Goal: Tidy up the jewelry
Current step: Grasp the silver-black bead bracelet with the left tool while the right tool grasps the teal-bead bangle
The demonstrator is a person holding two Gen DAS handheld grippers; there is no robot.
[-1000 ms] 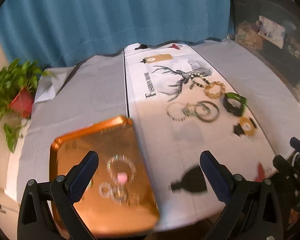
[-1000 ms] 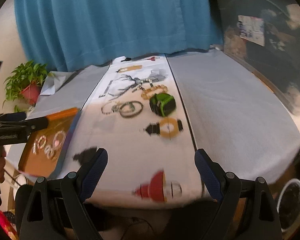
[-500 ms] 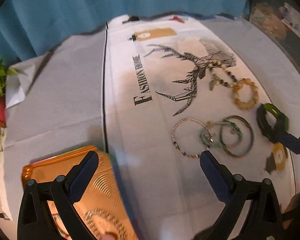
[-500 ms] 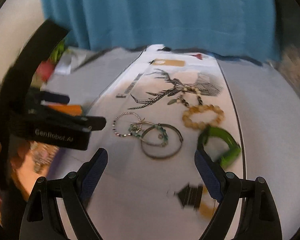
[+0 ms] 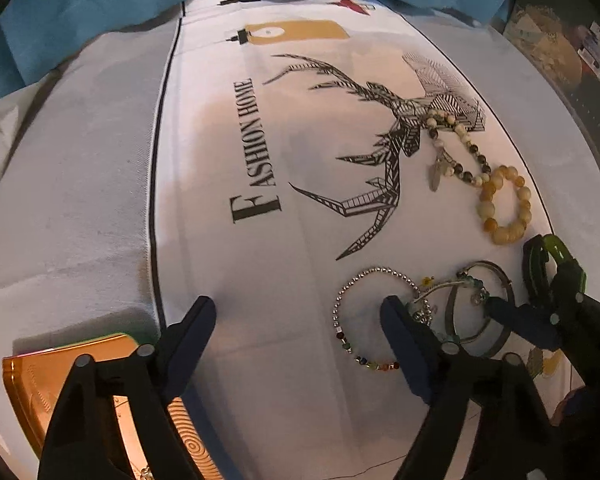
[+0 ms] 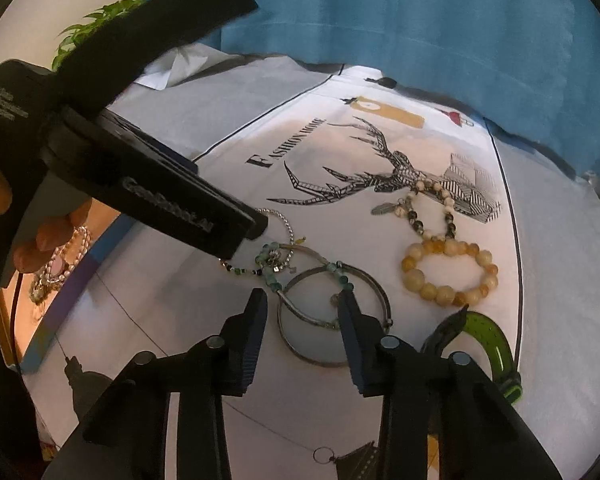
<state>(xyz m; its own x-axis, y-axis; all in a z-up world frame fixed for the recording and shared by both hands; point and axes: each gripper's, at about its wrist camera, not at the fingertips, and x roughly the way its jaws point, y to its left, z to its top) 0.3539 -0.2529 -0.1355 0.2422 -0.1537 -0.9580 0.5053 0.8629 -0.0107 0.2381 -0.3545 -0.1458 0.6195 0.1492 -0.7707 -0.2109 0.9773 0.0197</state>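
Jaws of both grippers spread apart, right gripper [image 6: 302,304] straddling metal bangle [image 6: 334,316], left gripper [image 5: 296,312] hiding part of beaded bracelet [image 5: 374,316]

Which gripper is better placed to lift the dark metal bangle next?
Right. The right gripper is open with its fingers straddling the metal bangle. The left gripper is also open, but its right finger sits by the silver bead bracelet, off to the side of the bangle.
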